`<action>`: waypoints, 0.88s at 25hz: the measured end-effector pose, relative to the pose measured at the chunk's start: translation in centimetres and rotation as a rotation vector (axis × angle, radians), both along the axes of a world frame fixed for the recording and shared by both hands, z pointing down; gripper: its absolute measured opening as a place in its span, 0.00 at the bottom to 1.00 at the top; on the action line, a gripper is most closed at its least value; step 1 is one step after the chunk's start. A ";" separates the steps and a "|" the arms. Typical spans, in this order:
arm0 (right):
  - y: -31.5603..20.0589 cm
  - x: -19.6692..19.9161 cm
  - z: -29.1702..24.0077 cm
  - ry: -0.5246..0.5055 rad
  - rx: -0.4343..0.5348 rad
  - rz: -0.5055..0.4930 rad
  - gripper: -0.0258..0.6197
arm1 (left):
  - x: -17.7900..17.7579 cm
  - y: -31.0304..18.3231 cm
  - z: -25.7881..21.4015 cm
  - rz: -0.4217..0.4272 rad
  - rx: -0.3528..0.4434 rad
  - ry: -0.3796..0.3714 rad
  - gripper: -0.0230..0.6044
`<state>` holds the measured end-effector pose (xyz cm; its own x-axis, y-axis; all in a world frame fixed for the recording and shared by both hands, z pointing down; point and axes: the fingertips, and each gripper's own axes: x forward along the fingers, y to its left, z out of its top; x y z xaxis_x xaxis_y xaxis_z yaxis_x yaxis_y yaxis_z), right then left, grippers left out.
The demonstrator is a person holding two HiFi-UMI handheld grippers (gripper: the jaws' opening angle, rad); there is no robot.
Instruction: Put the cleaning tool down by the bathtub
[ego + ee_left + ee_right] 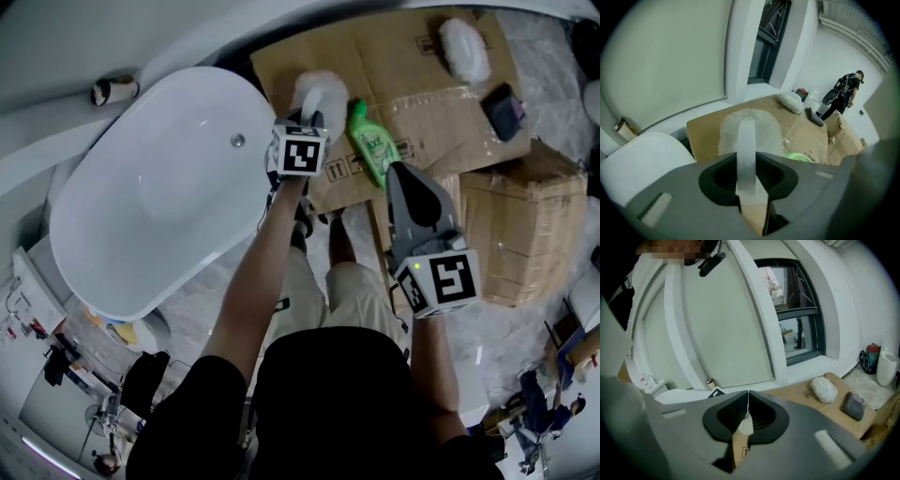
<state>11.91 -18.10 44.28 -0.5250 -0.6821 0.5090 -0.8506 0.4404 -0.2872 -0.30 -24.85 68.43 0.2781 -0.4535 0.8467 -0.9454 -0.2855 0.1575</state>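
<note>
The cleaning tool is a fluffy white pad (319, 92) with a pale strap handle (746, 150). My left gripper (309, 117) is shut on that strap, and the pad (759, 126) hangs beyond the jaws over the brown cardboard (403, 56), just right of the white bathtub (159, 206). The tub's rim (642, 159) shows at the lower left of the left gripper view. My right gripper (403, 173) is held lower and to the right, its jaws shut with nothing between them (747, 404).
A green bottle (372, 142) lies on the cardboard beside the pad. A second fluffy pad (464, 49) and a dark block (503, 111) lie farther right. A wrapped cardboard box (525, 225) stands at the right. A person (846, 91) stands far off.
</note>
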 end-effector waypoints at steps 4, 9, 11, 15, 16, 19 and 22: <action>-0.1 0.1 0.2 -0.003 -0.003 0.004 0.06 | -0.1 -0.9 0.1 0.005 0.027 -0.016 0.18; -0.1 0.2 0.2 -0.006 -0.003 0.004 0.06 | -0.1 -0.9 0.7 -0.008 0.023 -0.020 0.18; 0.0 0.3 0.3 -0.006 -0.004 0.004 0.06 | -0.1 -1.0 0.8 -0.013 0.023 -0.025 0.18; 0.1 0.5 0.3 -0.006 -0.005 0.003 0.06 | -0.2 -0.6 1.9 -0.018 0.001 -0.028 0.18; 0.1 0.6 0.3 -0.005 -0.005 0.003 0.06 | -0.2 -0.6 2.0 -0.021 -0.001 -0.027 0.18; 0.2 0.8 0.3 -0.005 -0.005 0.006 0.06 | -0.3 -1.0 1.3 -0.028 0.021 -0.028 0.19; 0.3 1.0 0.3 -0.004 -0.006 0.007 0.06 | -0.1 -1.1 1.3 -0.026 0.025 -0.025 0.20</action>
<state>12.93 -17.85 44.58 -0.5219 -0.6829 0.5111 -0.8527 0.4324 -0.2931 -0.41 -25.92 69.69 0.2449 -0.4815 0.8416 -0.9561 -0.2640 0.1271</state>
